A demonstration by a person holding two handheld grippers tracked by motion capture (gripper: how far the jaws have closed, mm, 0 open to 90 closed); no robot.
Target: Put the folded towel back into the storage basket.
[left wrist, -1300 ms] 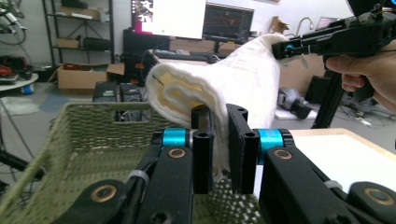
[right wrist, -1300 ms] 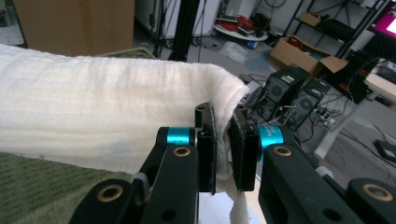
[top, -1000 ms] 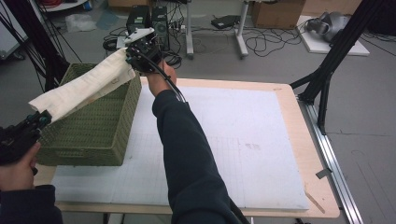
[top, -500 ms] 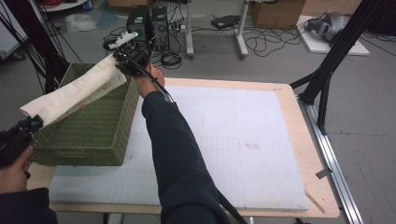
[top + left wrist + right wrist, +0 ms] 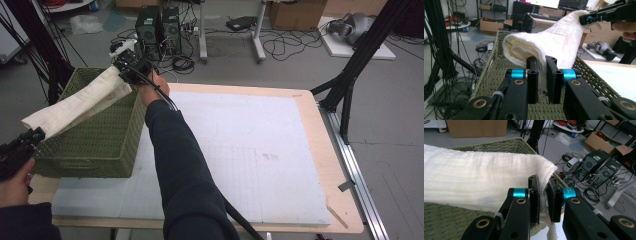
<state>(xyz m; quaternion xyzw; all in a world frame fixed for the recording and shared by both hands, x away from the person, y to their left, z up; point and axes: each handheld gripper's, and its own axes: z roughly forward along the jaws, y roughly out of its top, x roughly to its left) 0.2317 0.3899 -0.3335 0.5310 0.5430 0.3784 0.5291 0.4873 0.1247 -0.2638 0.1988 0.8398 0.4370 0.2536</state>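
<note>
1. Both ends of the folded white towel (image 5: 80, 104) disappear between gripper jaws; its underside is hidden.
2. It is cream, ribbed, and stretched above the green wicker basket (image 5: 100, 150) at the table's left.
3. Left gripper (image 5: 542, 82) pinches its near end; right gripper (image 5: 543, 197) clamps its far end.

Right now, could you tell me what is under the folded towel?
The green basket sits under the towel, which both grippers hold stretched above it. Its woven bottom looks bare; the part beneath the cloth is hidden.
</note>
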